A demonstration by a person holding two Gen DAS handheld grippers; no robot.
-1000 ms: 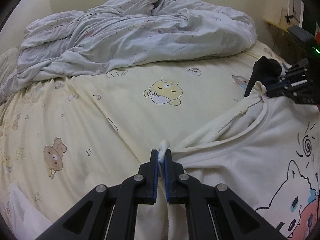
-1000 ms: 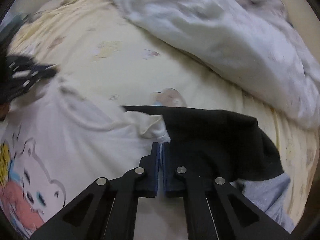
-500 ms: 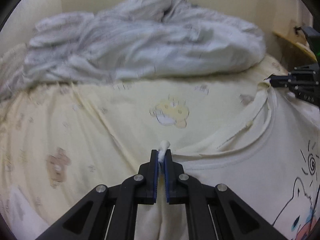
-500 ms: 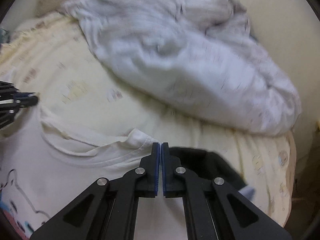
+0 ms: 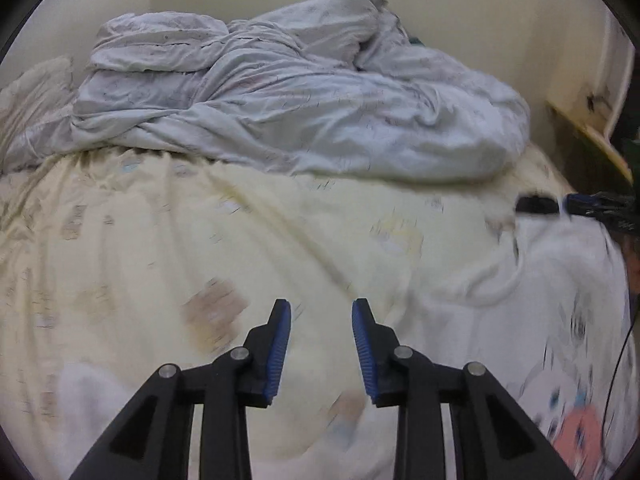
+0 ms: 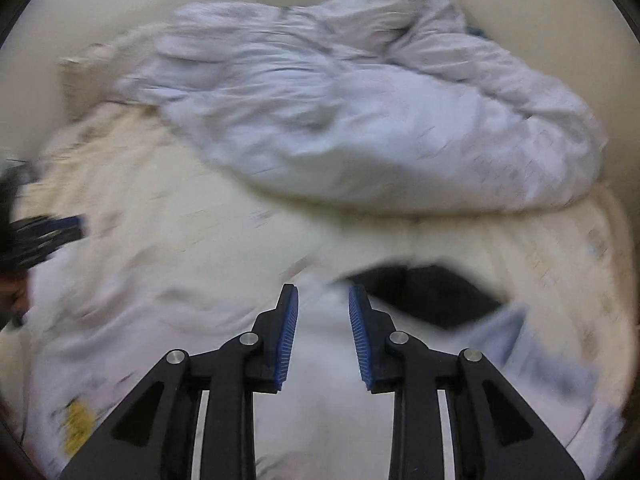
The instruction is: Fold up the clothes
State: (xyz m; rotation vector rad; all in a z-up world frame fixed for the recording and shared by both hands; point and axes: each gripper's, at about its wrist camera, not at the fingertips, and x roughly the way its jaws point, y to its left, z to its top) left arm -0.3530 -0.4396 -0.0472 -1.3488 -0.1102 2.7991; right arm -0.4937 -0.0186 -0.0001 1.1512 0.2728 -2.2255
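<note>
1. Left wrist view: the left claw (image 5: 320, 312) has its blue-padded jaws apart and opening, with nothing between them; under the gap is only the pale yellow bed sheet with cartoon prints (image 5: 160, 264).
2. To the right of this claw lies the white cotton T-shirt with a cartoon print (image 5: 532, 312), spread flat on the bed sheet.
3. At the far right corner of the T-shirt, the right claw (image 5: 560, 205) shows, blurred.
4. Behind the T-shirt, the crumpled light grey duvet (image 5: 304, 104) lies in a heap across the bed.
5. Right wrist view: the right claw (image 6: 323, 304) also has its jaws apart and opening, and they grip nothing; the T-shirt (image 6: 160, 304) lies below and to the left.
6. Just to the right of the T-shirt lies a black garment (image 6: 432, 292), and beside it a light blue-grey cloth (image 6: 532, 356).
</note>
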